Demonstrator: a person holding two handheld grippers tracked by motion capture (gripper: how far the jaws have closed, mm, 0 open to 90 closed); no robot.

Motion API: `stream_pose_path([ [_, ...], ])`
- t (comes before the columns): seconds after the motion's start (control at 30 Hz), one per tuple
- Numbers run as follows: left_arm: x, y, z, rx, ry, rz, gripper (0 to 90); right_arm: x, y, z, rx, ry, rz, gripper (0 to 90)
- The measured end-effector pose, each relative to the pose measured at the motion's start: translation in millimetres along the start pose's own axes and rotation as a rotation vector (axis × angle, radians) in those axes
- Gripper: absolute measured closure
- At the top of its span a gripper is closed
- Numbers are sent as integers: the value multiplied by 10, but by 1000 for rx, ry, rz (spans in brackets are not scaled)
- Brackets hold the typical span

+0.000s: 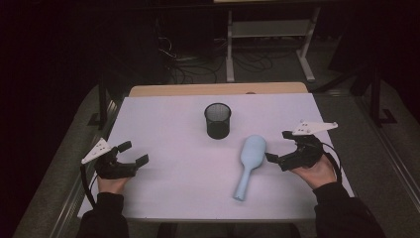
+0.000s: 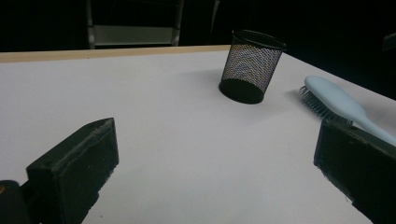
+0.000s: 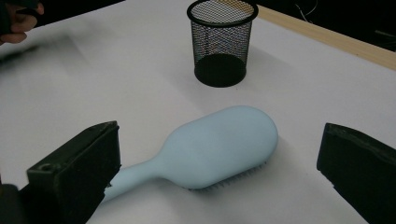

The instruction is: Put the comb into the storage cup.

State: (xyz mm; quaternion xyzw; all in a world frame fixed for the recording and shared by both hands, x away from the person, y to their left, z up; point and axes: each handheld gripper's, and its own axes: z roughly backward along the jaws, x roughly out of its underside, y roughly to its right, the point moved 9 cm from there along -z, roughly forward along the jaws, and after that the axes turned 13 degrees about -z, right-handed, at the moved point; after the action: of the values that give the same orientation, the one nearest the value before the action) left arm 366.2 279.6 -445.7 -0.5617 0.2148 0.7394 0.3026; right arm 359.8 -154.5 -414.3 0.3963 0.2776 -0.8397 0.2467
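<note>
A light blue hairbrush (image 1: 249, 164) lies bristles down on the white table, right of centre, its handle toward the near edge. A black mesh cup (image 1: 218, 120) stands upright behind it. My right gripper (image 1: 280, 147) is open just right of the brush head, nothing between its jaws. In the right gripper view the hairbrush (image 3: 210, 149) lies between and beyond the spread jaws, with the mesh cup (image 3: 222, 42) farther off. My left gripper (image 1: 133, 152) is open near the table's left side, holding nothing. Its view shows the mesh cup (image 2: 252, 65) and the hairbrush (image 2: 341, 106) at the right.
The white table top (image 1: 168, 144) has a wooden strip (image 1: 218, 89) along its far edge. Beyond it on the dark floor stand a metal rack (image 1: 270, 34) and loose cables (image 1: 183, 64). A black post (image 1: 102, 106) rises beside the table's left edge.
</note>
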Motion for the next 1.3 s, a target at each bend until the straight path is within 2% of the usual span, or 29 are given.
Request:
stream_pose_path([
  [0.27,2,1,-3,2,-1,0,0,2,-86,-111,-8,-44,28,0],
  [0.4,2,0,-2,2,-1,1,0,1,-147,-163,-29,-54,23,0],
  [0.63,1,0,0,2,0,3,0,19,-265,-254,-54,-85,42,0],
  [1.3,-1,-6,-2,5,6,9,0,98,-443,-427,-93,-142,67,0],
])
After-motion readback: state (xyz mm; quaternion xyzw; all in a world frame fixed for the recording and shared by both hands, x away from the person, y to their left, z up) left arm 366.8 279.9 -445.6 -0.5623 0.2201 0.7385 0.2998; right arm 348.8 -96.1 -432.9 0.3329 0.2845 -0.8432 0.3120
